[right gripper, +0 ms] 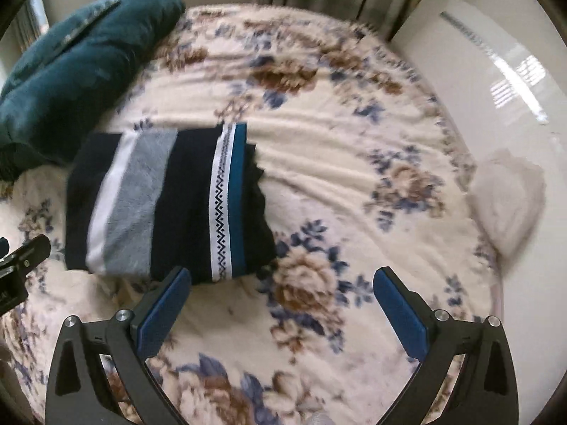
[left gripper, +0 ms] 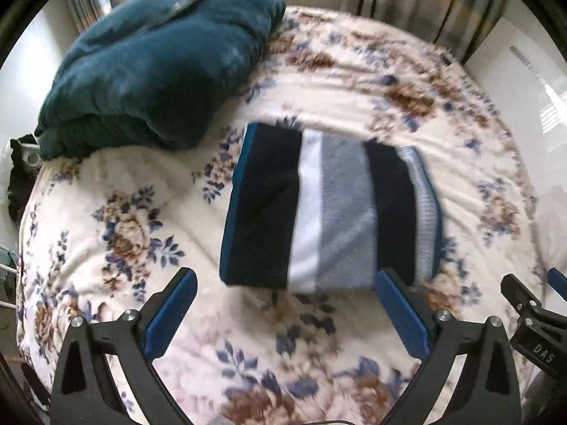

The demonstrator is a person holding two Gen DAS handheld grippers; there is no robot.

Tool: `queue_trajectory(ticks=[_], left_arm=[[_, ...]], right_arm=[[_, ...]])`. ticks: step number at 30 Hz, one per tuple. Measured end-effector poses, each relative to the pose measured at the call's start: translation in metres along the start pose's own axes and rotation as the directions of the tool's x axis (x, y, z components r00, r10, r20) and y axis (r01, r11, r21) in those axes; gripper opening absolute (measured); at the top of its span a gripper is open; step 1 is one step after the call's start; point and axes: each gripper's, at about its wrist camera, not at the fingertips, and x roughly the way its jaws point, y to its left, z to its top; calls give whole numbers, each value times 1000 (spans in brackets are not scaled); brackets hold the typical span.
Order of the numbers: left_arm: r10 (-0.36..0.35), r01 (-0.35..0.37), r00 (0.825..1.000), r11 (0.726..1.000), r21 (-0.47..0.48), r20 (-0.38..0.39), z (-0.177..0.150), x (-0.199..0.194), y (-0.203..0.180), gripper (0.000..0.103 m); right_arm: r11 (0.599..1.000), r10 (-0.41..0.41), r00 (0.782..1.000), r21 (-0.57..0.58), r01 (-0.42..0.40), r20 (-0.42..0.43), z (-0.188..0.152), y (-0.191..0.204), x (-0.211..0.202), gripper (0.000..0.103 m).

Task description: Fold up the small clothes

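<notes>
The folded striped garment (left gripper: 329, 209) is laid flat on the floral bed (left gripper: 141, 184). Both the left gripper (left gripper: 283, 283) and right gripper (right gripper: 283, 279) are held above it, jaws fully spread and empty. The fold could be snagged and undone by a low finger.

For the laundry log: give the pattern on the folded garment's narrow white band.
A dark zigzag runs along the white band, beside a teal stripe; clearest in the right wrist view.
</notes>
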Motion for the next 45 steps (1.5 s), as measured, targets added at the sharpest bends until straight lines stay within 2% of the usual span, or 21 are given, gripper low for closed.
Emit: queue_trajectory(ticks=[9, 15, 22, 28, 33, 38, 45], left_arm=[[-10, 3, 990, 999, 50, 138, -36, -159, -24, 103], [-20, 12, 980, 999, 38, 200, -67, -245, -27, 103], [-8, 1, 954, 1000, 26, 298, -101, -333, -29, 103], [3, -8, 930, 1000, 13, 366, -127, -388, -27, 103], [1, -13, 919, 1000, 28, 393, -145, -411, -29, 103], [-4, -6, 914, 1000, 22, 406, -156, -423, -29, 103], [-5, 0, 907, 1000, 13, 422, -165, -432, -30, 103]], right_arm=[[1000, -21, 985, 17, 18, 173, -38, -39, -181, 103], [999, -25, 961, 40, 15, 277, -74, -63, -293, 103], [1000, -3, 924, 22, -6, 382, -111, -77, -394, 103], [999, 32, 900, 16, -43, 434, -140, -86, -452, 103], [998, 51, 880, 11, -64, 473, -163, -92, -489, 103], [998, 50, 864, 1, -58, 501, -175, -93, -512, 103], [998, 55, 862, 1, -65, 504, -183, -95, -521, 103]])
